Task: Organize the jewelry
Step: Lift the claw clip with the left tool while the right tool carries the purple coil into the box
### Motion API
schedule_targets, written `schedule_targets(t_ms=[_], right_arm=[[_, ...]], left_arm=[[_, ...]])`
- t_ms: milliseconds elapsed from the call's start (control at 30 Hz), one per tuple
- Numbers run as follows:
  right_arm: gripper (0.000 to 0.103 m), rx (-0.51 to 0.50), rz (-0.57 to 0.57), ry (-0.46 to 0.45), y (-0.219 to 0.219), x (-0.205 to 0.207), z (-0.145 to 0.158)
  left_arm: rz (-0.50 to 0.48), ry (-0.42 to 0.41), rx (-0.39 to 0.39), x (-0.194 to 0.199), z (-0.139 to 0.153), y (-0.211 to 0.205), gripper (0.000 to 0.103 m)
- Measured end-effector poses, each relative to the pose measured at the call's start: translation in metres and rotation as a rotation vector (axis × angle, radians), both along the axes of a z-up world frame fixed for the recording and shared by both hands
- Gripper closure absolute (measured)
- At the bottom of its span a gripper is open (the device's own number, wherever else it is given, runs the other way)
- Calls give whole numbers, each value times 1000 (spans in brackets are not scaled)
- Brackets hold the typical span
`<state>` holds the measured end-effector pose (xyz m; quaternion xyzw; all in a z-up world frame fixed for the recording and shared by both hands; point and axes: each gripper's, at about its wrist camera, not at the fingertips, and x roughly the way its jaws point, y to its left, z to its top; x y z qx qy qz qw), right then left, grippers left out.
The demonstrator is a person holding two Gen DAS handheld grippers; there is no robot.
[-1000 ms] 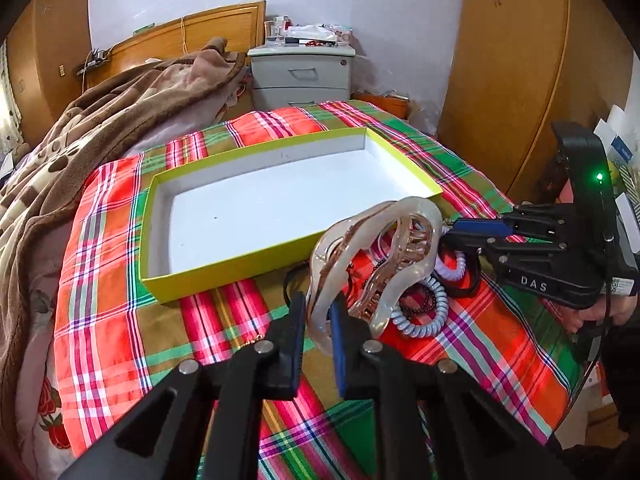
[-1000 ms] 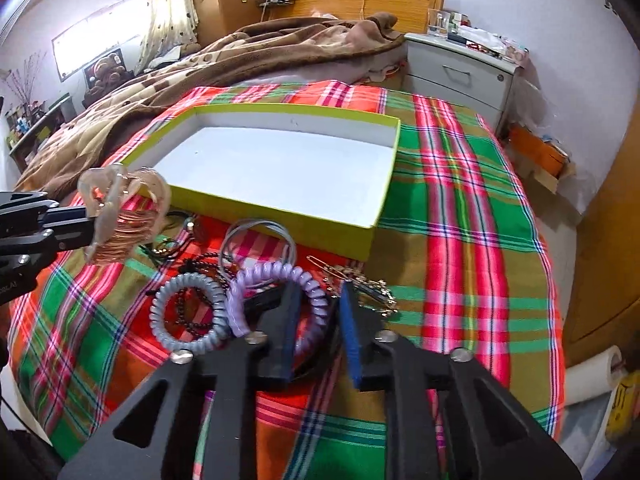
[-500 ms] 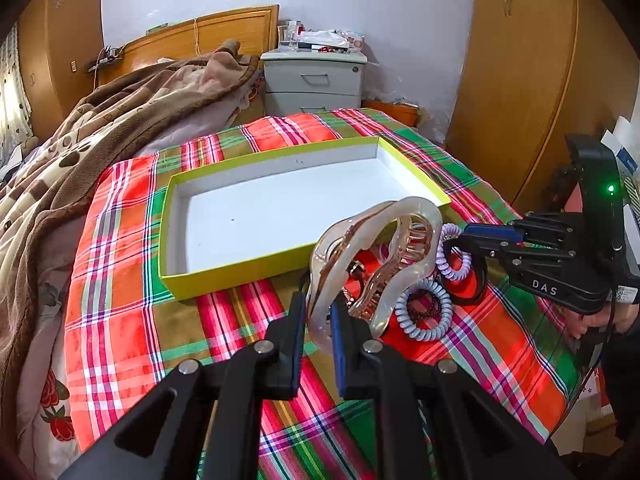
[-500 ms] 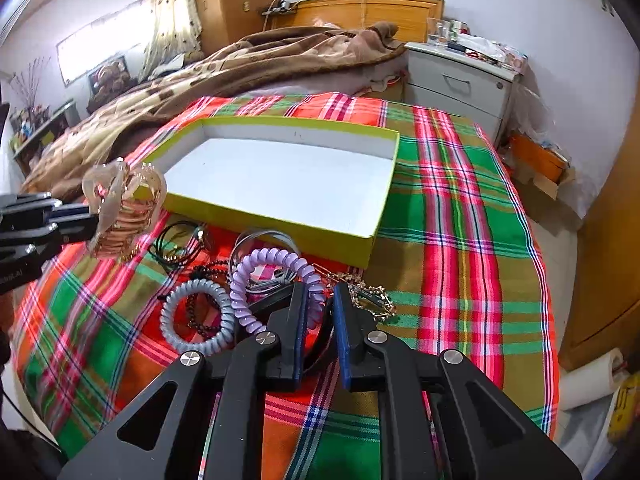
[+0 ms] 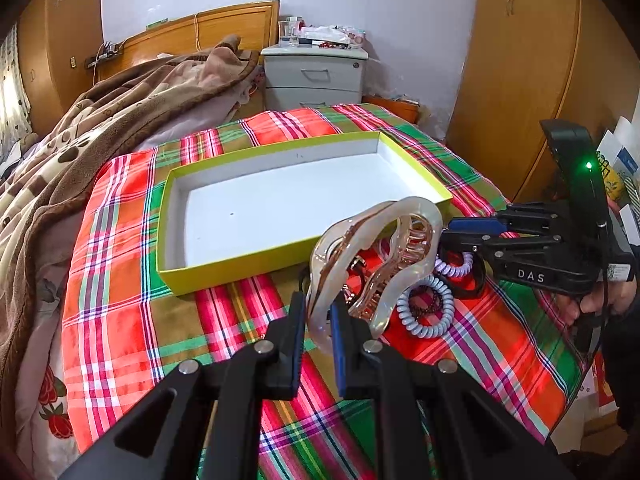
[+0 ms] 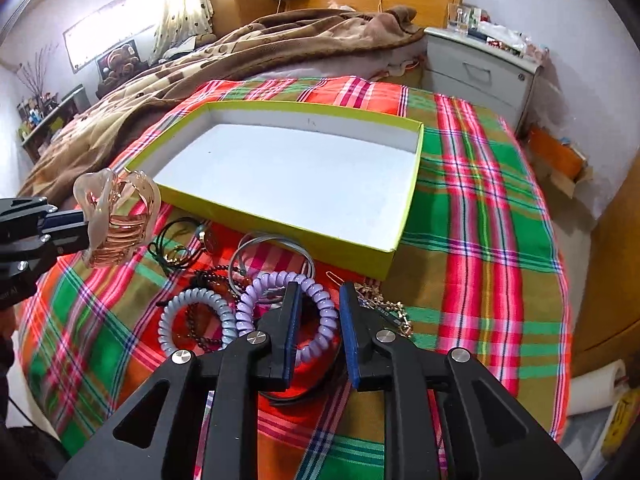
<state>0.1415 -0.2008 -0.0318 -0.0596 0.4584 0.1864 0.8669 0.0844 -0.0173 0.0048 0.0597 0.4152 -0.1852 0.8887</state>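
Left gripper clamps a translucent hair claw clip, lifted above the plaid cloth.
Right gripper jaws are opening around a purple spiral hair tie; yellow-green box at twelve o'clock.

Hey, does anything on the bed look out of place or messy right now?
Yes. The yellow-green box is empty while the jewelry lies in a tangled heap on the plaid cloth in front of it: the purple coil tie, blue coil tie and bead bracelets overlap. The hair claw hangs clamped in the left gripper.
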Motion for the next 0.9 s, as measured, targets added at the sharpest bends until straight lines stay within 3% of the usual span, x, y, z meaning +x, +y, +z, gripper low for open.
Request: schedule_targets(t_ms=[167, 333, 900], right_arm=[[83, -41, 52, 10, 6, 3, 1], [93, -110, 64, -13, 14, -2, 3], [93, 39, -25, -93, -5, 11, 46]], left_arm=[[2, 4, 13, 2, -1, 1, 90], [2, 1, 14, 3, 1, 2, 90], [46, -23, 9, 27, 20, 15, 90]])
